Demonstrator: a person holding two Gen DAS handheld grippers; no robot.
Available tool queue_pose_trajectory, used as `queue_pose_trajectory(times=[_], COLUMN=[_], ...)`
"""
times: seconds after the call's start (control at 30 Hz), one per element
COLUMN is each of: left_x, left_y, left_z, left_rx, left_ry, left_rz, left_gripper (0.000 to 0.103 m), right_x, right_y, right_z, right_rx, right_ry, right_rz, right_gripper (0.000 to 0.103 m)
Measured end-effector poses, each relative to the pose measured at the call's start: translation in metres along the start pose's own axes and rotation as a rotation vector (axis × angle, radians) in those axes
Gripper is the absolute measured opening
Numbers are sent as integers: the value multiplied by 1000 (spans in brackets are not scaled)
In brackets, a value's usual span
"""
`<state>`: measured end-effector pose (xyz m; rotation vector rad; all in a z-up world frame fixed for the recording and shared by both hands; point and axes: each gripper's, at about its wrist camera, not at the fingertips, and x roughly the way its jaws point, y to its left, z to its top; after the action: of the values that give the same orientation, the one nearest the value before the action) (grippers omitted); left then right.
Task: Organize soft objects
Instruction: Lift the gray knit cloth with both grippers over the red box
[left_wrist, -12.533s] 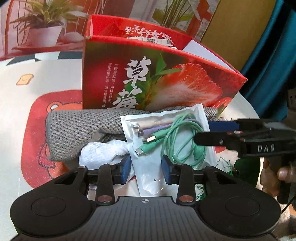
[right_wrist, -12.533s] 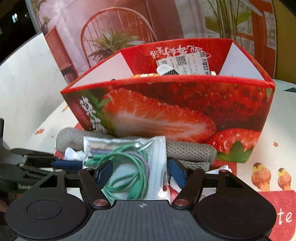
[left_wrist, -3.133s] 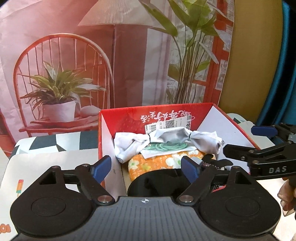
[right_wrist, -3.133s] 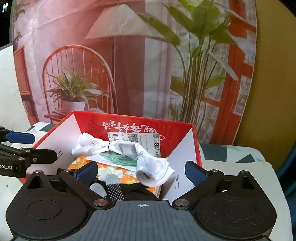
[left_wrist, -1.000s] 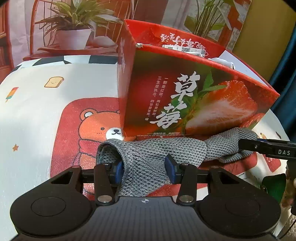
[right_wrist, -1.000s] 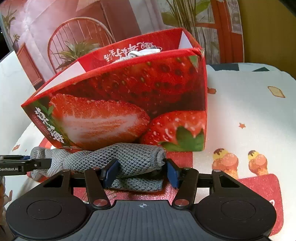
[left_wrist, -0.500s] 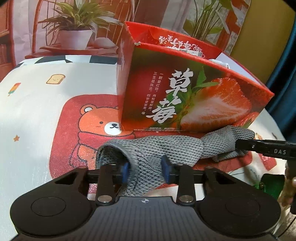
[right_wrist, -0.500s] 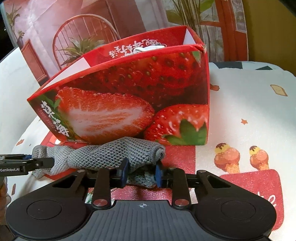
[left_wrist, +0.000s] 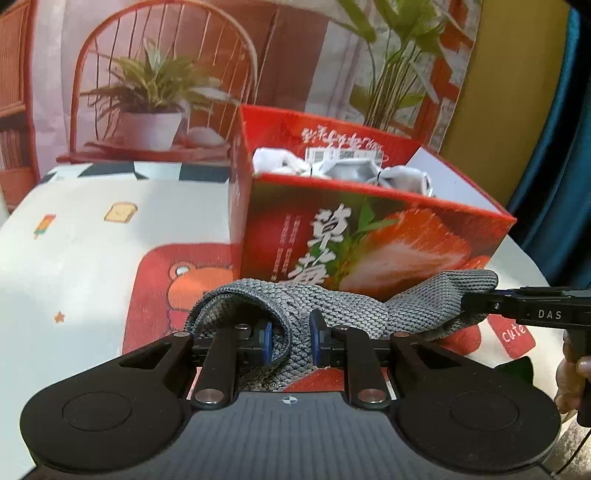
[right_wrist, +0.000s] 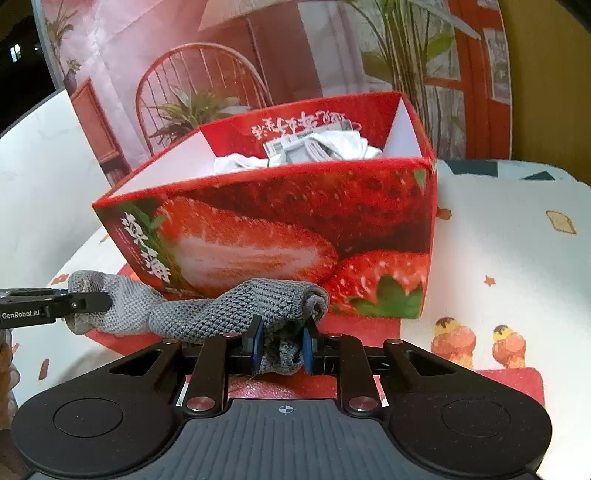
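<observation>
Left tongs (left_wrist: 289, 339) and right tongs (right_wrist: 282, 345) each pinch an end of the grey knitted cloth (left_wrist: 332, 306), at 6 o'clock of the red strawberry-printed box (right_wrist: 295, 229).

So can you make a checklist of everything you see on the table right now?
Surface: cartoon-print tablecloth, bear and ice-cream pictures.
Job's things: grey knitted cloth stretched in front of the strawberry box; white cloth bundled inside the box.
Clutter: printed label in the box.
Grippers: left gripper and right gripper each shut on one end of the grey cloth.
Cables: nothing seen.
Surroundings: backdrop picture of chair and plants; teal curtain.
</observation>
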<state>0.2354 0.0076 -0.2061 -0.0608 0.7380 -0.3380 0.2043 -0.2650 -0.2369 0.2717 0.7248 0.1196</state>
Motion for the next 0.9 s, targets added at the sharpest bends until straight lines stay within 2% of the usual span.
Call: queue_pose_trajectory(times=[0.47, 0.9], left_x=[-35, -50], left_y=[-19, -34], left_z=[27, 51], left_rx=[49, 86], left_ry=[-111, -189], left_rz=[-23, -49], left_gripper=[21, 21], right_x=[-32, -58], right_y=[5, 9], right_z=[17, 42], right_rx=[-12, -37], right_ry=[-99, -193], right_rz=[16, 22], right_gripper=[19, 19])
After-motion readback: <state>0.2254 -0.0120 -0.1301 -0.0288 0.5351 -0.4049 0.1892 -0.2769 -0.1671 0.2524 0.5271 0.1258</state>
